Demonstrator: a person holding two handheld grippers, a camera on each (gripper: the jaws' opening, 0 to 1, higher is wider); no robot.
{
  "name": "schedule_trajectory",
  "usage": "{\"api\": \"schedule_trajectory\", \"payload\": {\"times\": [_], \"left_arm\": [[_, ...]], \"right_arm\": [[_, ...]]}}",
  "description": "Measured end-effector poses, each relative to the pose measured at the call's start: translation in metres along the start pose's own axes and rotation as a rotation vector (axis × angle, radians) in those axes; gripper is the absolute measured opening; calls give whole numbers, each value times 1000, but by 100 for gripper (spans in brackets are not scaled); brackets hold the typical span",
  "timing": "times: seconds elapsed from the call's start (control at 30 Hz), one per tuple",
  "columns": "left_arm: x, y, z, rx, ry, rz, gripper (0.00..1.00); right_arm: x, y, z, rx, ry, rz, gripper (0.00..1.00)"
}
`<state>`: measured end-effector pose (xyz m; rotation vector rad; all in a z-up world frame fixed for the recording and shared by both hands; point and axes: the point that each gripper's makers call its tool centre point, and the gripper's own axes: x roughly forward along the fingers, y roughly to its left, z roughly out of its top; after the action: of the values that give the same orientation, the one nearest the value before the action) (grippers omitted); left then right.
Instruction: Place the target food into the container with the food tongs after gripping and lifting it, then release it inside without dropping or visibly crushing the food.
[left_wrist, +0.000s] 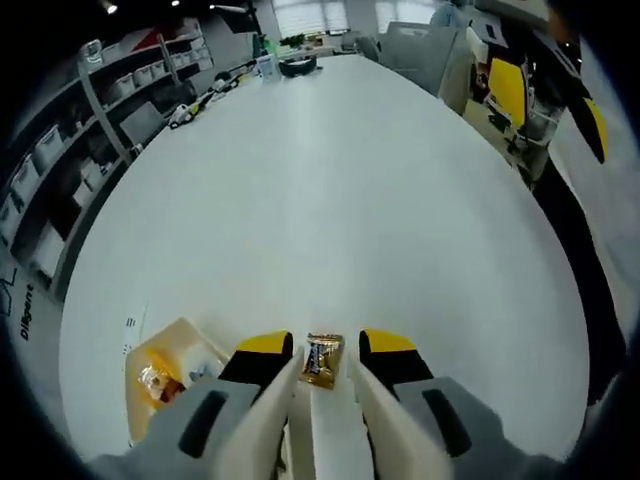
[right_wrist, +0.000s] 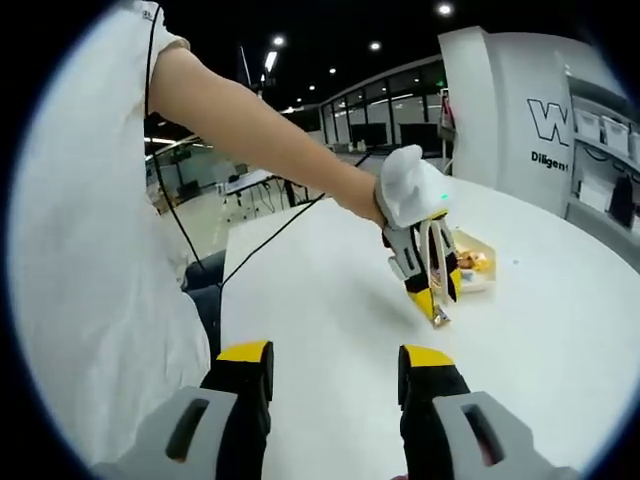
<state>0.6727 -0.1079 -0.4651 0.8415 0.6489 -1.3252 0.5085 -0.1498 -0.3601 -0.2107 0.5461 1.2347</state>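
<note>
Yellow-tipped jaws of the left gripper (left_wrist: 325, 352) rise nearest the lens, pressing a pair of pale food tongs (left_wrist: 322, 420) whose arms bracket a small gold-wrapped candy (left_wrist: 322, 361) on the white table (left_wrist: 340, 190). The candy sits between the tong tips, and whether it is pinched or lifted yet I cannot tell. Just beside it, to the left of that view, the shallow container (left_wrist: 165, 345) already holds another snack. A good move here would be a gentle squeeze, a straight lift, then a short carry over the rim before easing off. The right gripper (right_wrist: 335, 368) hangs idle, jaws apart, watching the left gripper (right_wrist: 428, 275) from across the table (right_wrist: 330, 300).
</note>
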Motion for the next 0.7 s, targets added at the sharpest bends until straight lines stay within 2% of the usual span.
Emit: {"api": "schedule_trajectory", "payload": {"times": [0.4,0.7], "left_arm": [[5,7,-4,-8,21,-18,23],[12,-1,-11,-20,49,-48,23]], "right_arm": [[-1,-4,-1,5,-2,-3,47],[-3,-5,-2,5,-1,-7,46]]}}
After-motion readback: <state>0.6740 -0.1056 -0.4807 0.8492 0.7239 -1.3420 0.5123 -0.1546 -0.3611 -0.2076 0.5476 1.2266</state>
